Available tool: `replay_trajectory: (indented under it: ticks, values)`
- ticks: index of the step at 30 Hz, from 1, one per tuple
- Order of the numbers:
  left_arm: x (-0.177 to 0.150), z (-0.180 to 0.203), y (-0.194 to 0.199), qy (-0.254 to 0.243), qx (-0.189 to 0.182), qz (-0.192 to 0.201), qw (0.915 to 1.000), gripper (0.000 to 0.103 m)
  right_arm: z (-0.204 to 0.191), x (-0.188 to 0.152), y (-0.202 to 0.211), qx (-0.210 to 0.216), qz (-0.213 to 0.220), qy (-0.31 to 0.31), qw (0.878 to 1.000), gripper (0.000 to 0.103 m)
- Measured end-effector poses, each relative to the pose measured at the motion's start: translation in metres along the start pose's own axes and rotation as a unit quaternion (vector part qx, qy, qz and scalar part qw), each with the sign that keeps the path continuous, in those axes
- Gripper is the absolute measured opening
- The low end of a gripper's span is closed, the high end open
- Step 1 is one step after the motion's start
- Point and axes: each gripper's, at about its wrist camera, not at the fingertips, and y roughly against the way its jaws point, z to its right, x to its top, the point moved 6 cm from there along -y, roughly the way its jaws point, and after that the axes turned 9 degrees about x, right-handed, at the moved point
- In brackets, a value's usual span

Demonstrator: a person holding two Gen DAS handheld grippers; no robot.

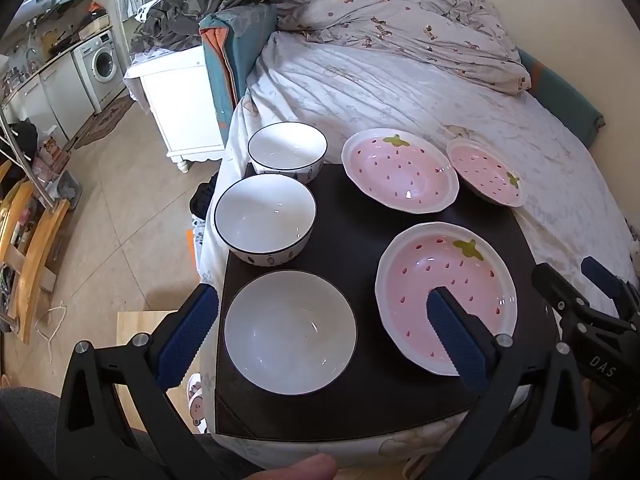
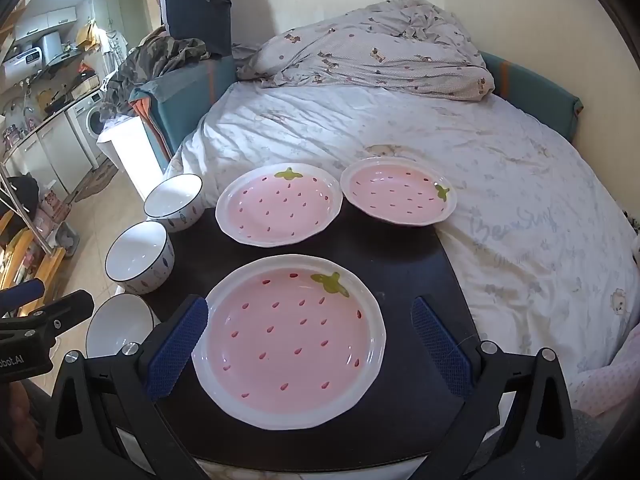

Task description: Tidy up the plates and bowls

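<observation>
Both sets of fingers are released at full spread, nothing held. Left gripper (image 1: 320, 328) hovers over the near bowl (image 1: 290, 332), lower centre of the left wrist view. Right gripper (image 2: 310, 346) straddles the near plate (image 2: 290, 340), lower centre of the right wrist view.

Layout: all six pieces sit on a dark bench (image 1: 344, 240) laid on the bed (image 2: 500, 200). Bowls run in a column on the left: middle bowl (image 1: 266, 220) and far bowl (image 1: 287, 152). Plates are on the right: far-left plate (image 2: 279, 205), and a smaller plate (image 2: 398, 191) that overhangs the bench edge onto the sheet.

Judgement: nothing is stacked yet; the first pick is next.

- Plate: the rim is low and the full width looks wider than the finger spread. Pinch the near rim, one finger over and one under, rather than spanning it.
- Bowl: pinch the wall at the rim, then nest it into the middle bowl.
- Set pieces down slowly. The bench sits on soft bedding and will likely rock.

Materials: glazed ceramic, glossy and slippery.
- Plates: pink strawberry print, green stem, white scalloped rim, shallow.
- Bowls: white and deep, with a thin dark rim line and small prints outside.
- Finger pads: blue and ribbed, so decent friction.
</observation>
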Motion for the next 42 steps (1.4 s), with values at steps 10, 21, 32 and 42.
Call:
replay_trajectory:
  ticks: [10, 21, 32, 42]
  values:
    - [0.0008, -0.0010, -0.0057, 0.004, 0.004, -0.003, 1.0000, 0.103, 0.0012, -0.0014, -0.0014, 0.000, 0.000, -0.001, 1.000, 0.103]
    - [0.0007, -0.0007, -0.0060, 0.004, 0.004, -0.003, 1.0000, 0.103, 0.0017, -0.0013, -0.0018, 0.000, 0.000, -0.001, 1.000, 0.103]
    - [0.0013, -0.0006, -0.0049, 0.004, 0.005, -0.002, 1.0000, 0.103, 0.0037, -0.0020, -0.0020, 0.000, -0.001, -0.001, 1.000, 0.103]
    - [0.0014, -0.0002, -0.0044, 0.004, 0.005, -0.002, 1.0000, 0.103, 0.0032, -0.0017, -0.0019, 0.000, -0.001, -0.002, 1.000, 0.103]
